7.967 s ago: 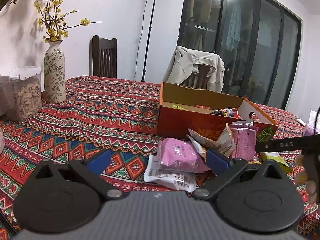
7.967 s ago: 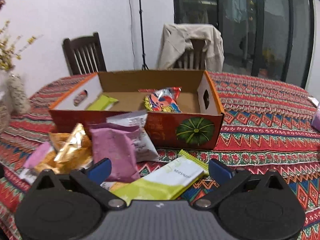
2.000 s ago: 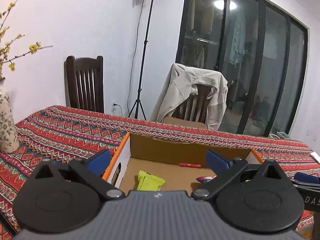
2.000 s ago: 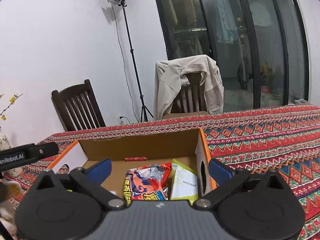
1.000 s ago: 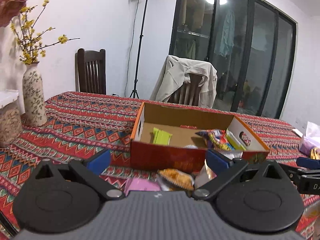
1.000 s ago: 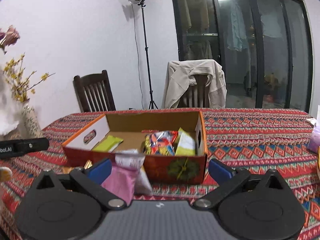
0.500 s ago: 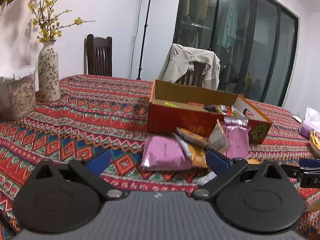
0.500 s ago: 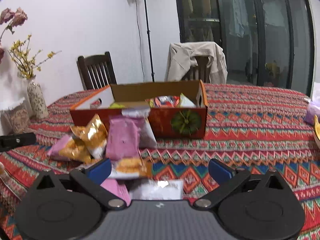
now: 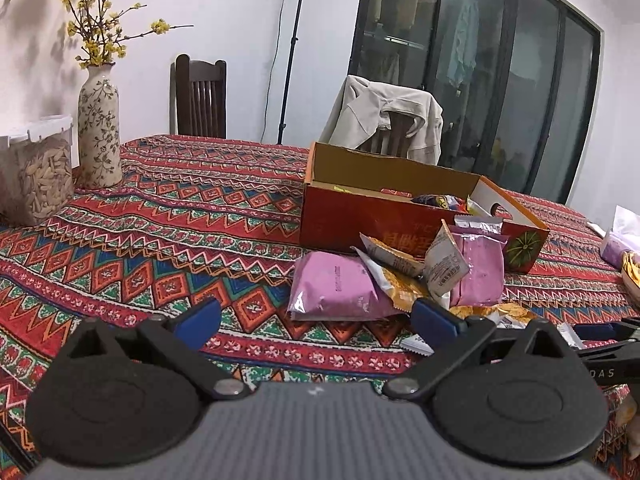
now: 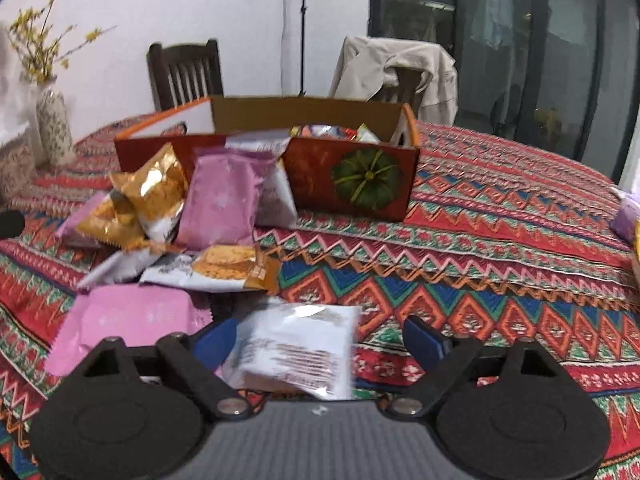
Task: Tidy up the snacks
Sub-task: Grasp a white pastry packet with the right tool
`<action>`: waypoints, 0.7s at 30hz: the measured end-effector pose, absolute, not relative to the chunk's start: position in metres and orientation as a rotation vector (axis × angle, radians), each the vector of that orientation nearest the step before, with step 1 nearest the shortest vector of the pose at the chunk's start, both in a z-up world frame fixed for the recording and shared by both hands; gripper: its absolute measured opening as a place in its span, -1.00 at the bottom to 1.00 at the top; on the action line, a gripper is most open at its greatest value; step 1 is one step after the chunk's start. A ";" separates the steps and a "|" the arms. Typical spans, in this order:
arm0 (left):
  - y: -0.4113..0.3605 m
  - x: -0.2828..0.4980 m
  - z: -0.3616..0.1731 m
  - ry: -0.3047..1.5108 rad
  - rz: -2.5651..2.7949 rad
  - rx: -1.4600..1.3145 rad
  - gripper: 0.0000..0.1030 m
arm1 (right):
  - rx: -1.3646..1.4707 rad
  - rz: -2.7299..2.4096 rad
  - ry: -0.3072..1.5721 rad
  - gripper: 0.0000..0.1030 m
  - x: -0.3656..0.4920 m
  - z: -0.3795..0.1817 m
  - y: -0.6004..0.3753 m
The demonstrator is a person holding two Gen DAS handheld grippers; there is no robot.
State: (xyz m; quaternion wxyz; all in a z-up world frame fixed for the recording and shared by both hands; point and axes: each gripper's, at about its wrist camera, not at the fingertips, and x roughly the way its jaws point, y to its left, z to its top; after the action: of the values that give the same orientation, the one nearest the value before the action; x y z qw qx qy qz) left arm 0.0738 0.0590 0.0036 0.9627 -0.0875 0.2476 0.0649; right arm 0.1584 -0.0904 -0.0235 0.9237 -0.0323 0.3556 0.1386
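A red cardboard box (image 9: 400, 220) holding a few snacks stands on the patterned tablecloth, and its pumpkin picture (image 10: 366, 178) faces the right wrist view. Loose packets are piled in front of it: pink packets (image 9: 336, 288) (image 10: 224, 204), gold ones (image 10: 148, 196) and an orange cracker packet (image 10: 228, 264). My left gripper (image 9: 316, 320) is open just short of the nearest pink packet, with only cloth between its fingers. My right gripper (image 10: 320, 340) hangs low over a white packet (image 10: 296, 344) that lies between its jaws. The jaws are closing and the right pad is still apart from the packet.
A flowered vase (image 9: 100, 132) and a plastic jar of seeds (image 9: 36, 172) stand at the table's left. A dark chair (image 9: 200, 96) and a chair draped with a beige jacket (image 9: 384, 120) are behind the table. A tissue pack (image 9: 620, 236) lies at far right.
Both grippers have drawn back from the box and dropped toward the pile. The right gripper has sunk over the white packet and its jaws have narrowed. The left has stayed still lately.
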 end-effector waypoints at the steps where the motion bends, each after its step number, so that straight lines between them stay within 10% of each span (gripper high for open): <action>1: 0.059 0.074 0.003 0.502 0.131 -0.178 1.00 | -0.066 0.298 0.732 0.65 0.159 -0.024 -0.089; 12: 0.055 0.077 0.002 0.519 0.119 -0.172 1.00 | -0.074 0.367 0.682 -0.09 0.144 -0.017 -0.086; 21: 0.057 0.082 0.004 0.524 0.137 -0.162 1.00 | -0.047 0.320 0.599 -0.15 0.135 0.003 -0.108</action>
State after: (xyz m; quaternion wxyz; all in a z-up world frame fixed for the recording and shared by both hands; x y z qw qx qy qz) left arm 0.0817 0.0565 0.0041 0.9603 -0.0800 0.2586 0.0676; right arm 0.1354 -0.1076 0.0030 0.9427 -0.0228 0.2935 0.1569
